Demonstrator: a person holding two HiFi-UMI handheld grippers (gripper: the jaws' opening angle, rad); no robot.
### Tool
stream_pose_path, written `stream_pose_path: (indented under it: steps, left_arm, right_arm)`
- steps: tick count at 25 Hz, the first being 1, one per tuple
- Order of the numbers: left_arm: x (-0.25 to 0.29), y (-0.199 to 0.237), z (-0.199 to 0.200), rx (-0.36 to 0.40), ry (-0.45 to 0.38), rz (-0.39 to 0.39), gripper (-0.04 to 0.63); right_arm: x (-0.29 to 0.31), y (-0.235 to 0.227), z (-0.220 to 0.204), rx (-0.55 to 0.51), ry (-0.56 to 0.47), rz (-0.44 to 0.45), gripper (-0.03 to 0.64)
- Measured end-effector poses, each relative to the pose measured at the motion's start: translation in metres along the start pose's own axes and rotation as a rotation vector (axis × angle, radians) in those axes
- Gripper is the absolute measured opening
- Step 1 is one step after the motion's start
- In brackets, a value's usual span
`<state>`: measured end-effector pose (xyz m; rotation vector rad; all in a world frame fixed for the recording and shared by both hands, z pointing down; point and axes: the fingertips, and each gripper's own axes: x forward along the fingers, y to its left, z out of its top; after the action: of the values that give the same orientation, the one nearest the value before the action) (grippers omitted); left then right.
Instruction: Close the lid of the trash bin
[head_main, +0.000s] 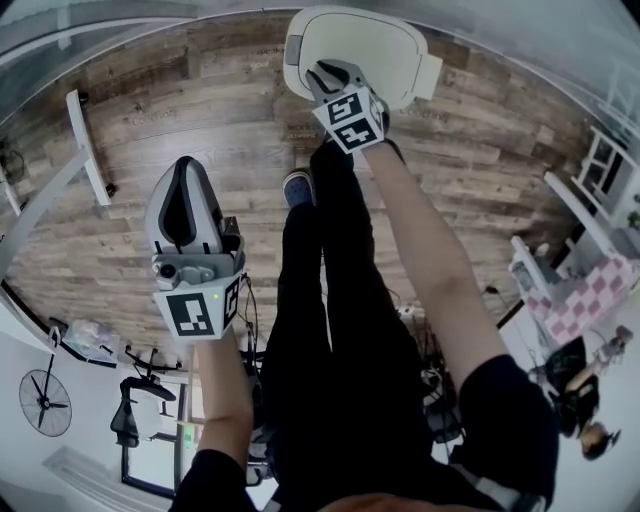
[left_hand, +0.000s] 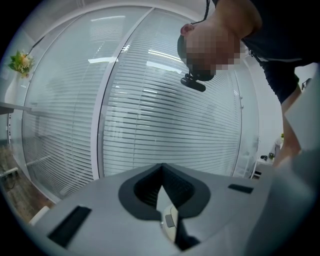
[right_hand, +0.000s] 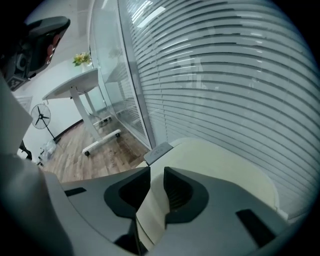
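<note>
The trash bin (head_main: 300, 65) stands at the far edge of the wooden floor (head_main: 200, 110), close against the glass wall with blinds (right_hand: 225, 75). Its cream lid (head_main: 370, 40) faces up toward the head camera, rounded at the near-left corner, with a small tab sticking out on the right side. Whether the lid sits fully down on the bin cannot be told.

The right gripper (head_main: 330, 75) reaches forward over the person's legs (head_main: 330, 300) to the near edge of the lid. In the right gripper view that edge runs as a cream slab between the two jaws and fills the gap, so the right gripper (right_hand: 156, 172) is clamped on the lid. A grey tab (right_hand: 157, 152) lies at the lid's left edge, just past the jaw tips, and the wall of blinds rises right behind the bin.

The left gripper (head_main: 188, 165) hangs well apart from the bin, over bare floorboards to the left of the legs. Its jaws meet at the tip with nothing between them, as the left gripper view (left_hand: 161, 170) shows.

Open boards stretch left of the bin as far as the foot of a white table (right_hand: 100, 142). A standing fan (right_hand: 41, 116) is farther off, near the white wall.
</note>
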<state>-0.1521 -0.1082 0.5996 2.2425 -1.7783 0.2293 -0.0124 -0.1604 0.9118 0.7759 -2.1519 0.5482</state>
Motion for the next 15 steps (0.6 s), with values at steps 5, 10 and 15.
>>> stream_pose_path:
  steps: [5, 10, 15]
  left_arm:
    - [-0.002, -0.003, 0.01, 0.01, -0.007, -0.014, 0.006]
    - [-0.007, -0.009, 0.018, 0.003, -0.007, -0.014, 0.006]
    - [-0.013, -0.024, 0.03, 0.004, -0.014, -0.042, 0.006]
  right_arm:
    - [-0.031, -0.007, 0.016, 0.057, -0.117, -0.011, 0.078]
    - [-0.087, -0.008, 0.04, 0.082, -0.252, -0.049, 0.138]
    - [-0.157, -0.014, 0.058, 0.096, -0.348, -0.13, 0.155]
